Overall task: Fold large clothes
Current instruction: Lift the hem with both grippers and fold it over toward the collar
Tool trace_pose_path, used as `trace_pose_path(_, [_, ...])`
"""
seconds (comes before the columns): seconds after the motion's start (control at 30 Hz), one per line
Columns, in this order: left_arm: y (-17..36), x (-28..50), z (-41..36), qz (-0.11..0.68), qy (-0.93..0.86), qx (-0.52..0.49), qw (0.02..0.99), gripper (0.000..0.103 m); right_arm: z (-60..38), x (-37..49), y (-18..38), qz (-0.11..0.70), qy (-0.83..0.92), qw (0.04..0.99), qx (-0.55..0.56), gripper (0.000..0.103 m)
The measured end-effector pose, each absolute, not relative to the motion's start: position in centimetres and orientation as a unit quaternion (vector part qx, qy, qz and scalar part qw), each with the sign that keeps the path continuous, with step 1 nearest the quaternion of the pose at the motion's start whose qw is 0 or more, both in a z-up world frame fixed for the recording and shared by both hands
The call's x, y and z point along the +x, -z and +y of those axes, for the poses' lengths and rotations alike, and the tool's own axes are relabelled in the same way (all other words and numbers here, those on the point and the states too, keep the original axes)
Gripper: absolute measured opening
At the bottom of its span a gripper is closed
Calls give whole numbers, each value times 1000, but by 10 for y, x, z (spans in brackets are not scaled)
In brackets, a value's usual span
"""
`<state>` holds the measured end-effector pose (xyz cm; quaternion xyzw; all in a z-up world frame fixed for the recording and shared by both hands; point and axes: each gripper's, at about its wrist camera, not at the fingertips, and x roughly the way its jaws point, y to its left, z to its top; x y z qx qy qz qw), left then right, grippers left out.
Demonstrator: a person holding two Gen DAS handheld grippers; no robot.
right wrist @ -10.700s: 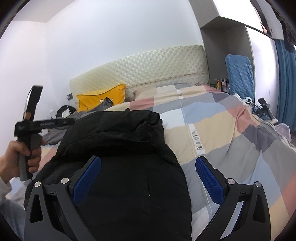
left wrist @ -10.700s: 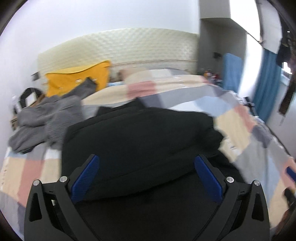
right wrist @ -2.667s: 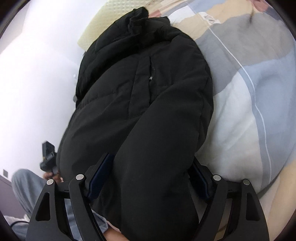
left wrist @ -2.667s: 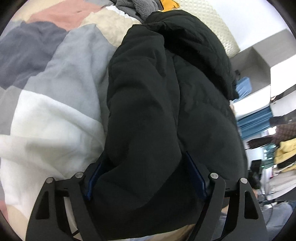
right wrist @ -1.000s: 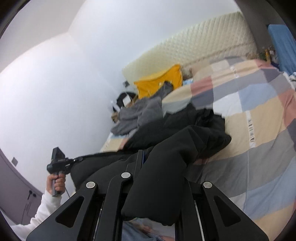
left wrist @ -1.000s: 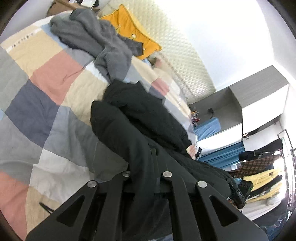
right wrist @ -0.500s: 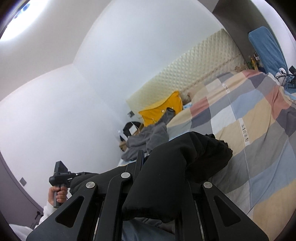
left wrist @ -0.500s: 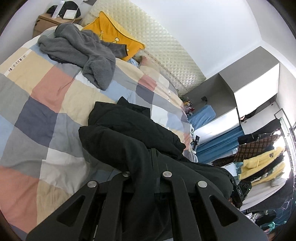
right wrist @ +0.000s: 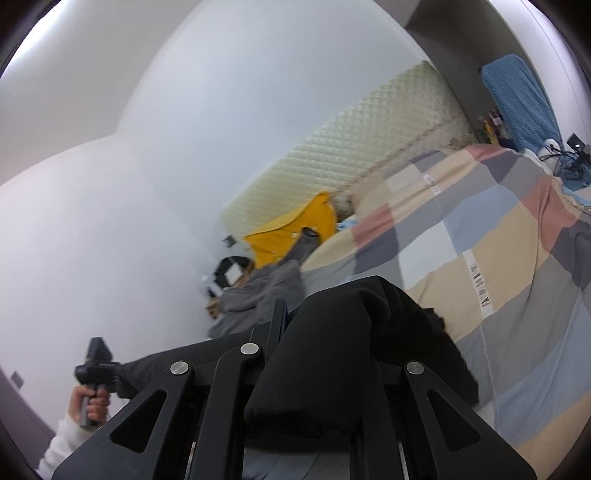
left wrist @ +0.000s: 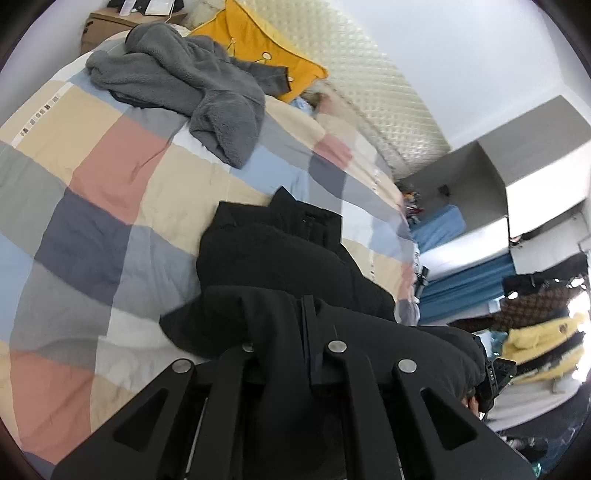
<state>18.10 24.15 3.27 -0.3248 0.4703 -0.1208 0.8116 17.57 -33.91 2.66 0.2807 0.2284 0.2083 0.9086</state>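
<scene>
A black padded jacket [left wrist: 280, 258] lies on the checked duvet [left wrist: 92, 184], collar toward the headboard. My left gripper [left wrist: 308, 306] pinches its lifted lower edge above the jacket's body; its jaws are starting to part, with black fabric still between them. The same jacket [right wrist: 332, 350] drapes in a thick fold over my right gripper [right wrist: 291, 321], which is shut on it; only one finger [right wrist: 277, 321] shows beside the cloth. In the right wrist view a hand [right wrist: 90, 402] holds the left gripper's handle at the lower left, the jacket's edge stretching between the two grippers.
A crumpled grey fleece garment [left wrist: 177, 81] and a yellow pillow [left wrist: 258, 48] lie near the quilted headboard [left wrist: 388, 96]. A cardboard box [left wrist: 110, 22] stands past the bed's far corner. Hanging clothes [left wrist: 535, 343] and blue curtains [left wrist: 461, 288] are at the right.
Both grippers have carried the jacket's lower edge up and toward the collar. The fold now hangs over the jacket's body, and more of the duvet shows on the left.
</scene>
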Motion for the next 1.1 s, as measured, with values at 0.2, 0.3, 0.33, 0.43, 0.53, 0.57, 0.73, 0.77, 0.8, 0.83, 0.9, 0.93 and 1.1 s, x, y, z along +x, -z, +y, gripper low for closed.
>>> trace_pose_path(0.2, [-20, 234, 231, 476, 93, -293, 824, 10, -345, 254, 11, 279, -181, 902, 276, 8])
trace_pose_path(0.3, [-7, 256, 225, 485, 75, -281, 825, 10, -342, 280, 32, 300, -170, 901, 264, 8])
trace_pose_path(0.33, [-3, 263, 222, 488, 68, -273, 826, 10, -342, 289, 40, 307, -170, 899, 261, 8])
trace_pose_path(0.43, [11, 284, 216, 495, 51, -253, 830, 10, -339, 315, 63, 332, -161, 894, 254, 8])
trace_pose_path(0.53, [25, 306, 210, 502, 34, -239, 831, 10, -337, 338, 81, 353, -154, 887, 255, 8])
trace_pose_path(0.57, [31, 314, 206, 504, 28, -230, 832, 10, -335, 349, 87, 363, -149, 886, 248, 7])
trace_pose_path(0.73, [56, 348, 188, 516, -1, -178, 838, 10, -327, 382, 113, 397, -134, 876, 237, 7])
trace_pose_path(0.77, [62, 353, 185, 518, -4, -171, 838, 10, -326, 389, 122, 404, -133, 873, 241, 7])
trace_pose_path(0.8, [70, 358, 183, 521, -8, -168, 837, 10, -325, 394, 130, 410, -132, 869, 244, 6])
trace_pose_path(0.83, [77, 365, 181, 525, -11, -168, 834, 10, -324, 398, 135, 415, -130, 867, 244, 5])
trace_pose_path(0.9, [94, 378, 179, 535, -15, -171, 827, 10, -322, 407, 148, 427, -127, 862, 244, 5])
trace_pose_path(0.93, [100, 384, 177, 538, -15, -171, 825, 10, -322, 411, 155, 434, -125, 859, 243, 5])
trace_pose_path(1.1, [120, 403, 165, 545, -16, -152, 825, 10, -324, 422, 173, 448, -123, 847, 257, 5])
